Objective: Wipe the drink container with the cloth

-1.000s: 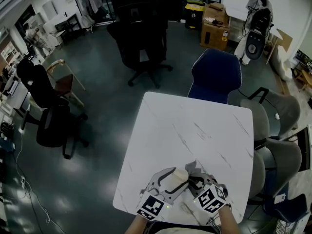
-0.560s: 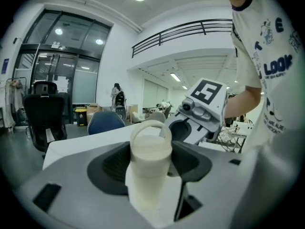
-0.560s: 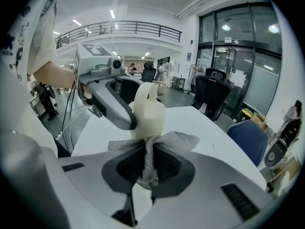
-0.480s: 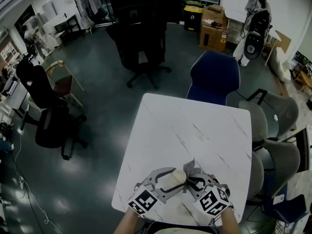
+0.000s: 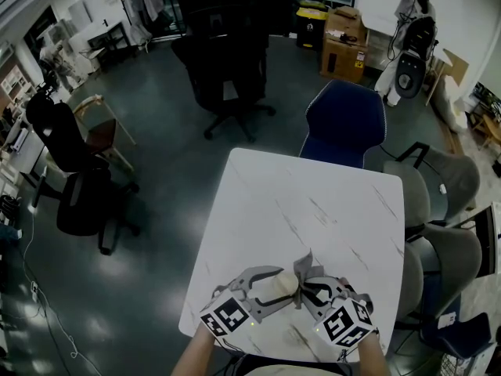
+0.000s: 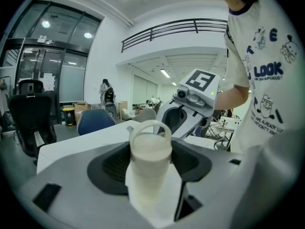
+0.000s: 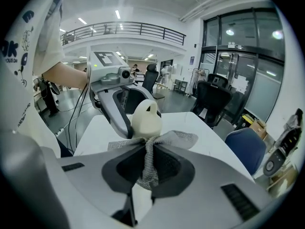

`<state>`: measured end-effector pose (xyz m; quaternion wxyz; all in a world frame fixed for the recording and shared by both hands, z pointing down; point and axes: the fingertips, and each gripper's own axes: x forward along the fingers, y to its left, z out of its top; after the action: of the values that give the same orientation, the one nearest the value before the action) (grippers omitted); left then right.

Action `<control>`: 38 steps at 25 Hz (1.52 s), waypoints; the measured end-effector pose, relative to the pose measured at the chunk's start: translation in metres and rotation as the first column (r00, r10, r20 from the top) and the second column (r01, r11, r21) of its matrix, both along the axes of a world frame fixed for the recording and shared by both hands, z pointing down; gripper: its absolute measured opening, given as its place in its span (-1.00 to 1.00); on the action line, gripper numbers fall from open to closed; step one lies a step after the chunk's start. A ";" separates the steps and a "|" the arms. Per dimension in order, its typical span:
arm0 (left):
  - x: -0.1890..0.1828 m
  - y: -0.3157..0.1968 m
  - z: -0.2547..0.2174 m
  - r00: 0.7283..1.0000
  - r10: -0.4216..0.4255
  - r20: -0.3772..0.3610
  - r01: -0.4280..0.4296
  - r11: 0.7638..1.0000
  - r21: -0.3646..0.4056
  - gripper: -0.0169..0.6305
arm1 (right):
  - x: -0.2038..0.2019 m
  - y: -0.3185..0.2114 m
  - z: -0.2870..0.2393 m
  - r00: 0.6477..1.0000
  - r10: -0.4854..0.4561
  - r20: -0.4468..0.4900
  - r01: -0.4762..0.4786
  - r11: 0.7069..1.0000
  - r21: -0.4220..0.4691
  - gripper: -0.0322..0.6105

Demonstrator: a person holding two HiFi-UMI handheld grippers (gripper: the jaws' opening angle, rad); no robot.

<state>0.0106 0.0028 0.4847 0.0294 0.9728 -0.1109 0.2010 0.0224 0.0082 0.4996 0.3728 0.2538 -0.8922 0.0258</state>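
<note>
White marbled worktop (image 5: 313, 202) lies below both tongs, near its front edge; the left tongs (image 5: 270, 287) are clamped round the cream drink container (image 6: 150, 161); the right tongs (image 5: 310, 288) pinch a bunched grey mesh cloth (image 7: 164, 138), which touches the container's lid end.

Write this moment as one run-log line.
left claw: shut on drink container | right claw: shut on cloth | cloth beside container's lid end | above table
</note>
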 end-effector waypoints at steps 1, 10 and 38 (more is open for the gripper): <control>0.000 0.000 0.000 1.000 0.010 0.000 -0.010 1.000 0.000 -0.09 | 0.000 0.000 -0.001 1.000 -0.005 -0.003 0.005 1.000 0.003 -0.76; 0.000 0.002 -0.001 0.997 0.080 0.009 -0.080 0.997 -0.001 -0.09 | -0.001 0.000 0.000 1.000 -0.019 -0.012 0.019 1.000 -0.003 -0.76; 0.002 0.003 -0.002 0.986 0.169 -0.005 -0.169 0.986 0.012 -0.09 | 0.000 0.001 0.107 0.994 0.084 -0.067 -0.092 0.987 -0.130 -0.76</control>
<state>0.0122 0.0059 0.4827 0.0071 0.9795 -0.0290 0.1994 0.0223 0.0091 0.6068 0.4144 0.2682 -0.8646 0.0939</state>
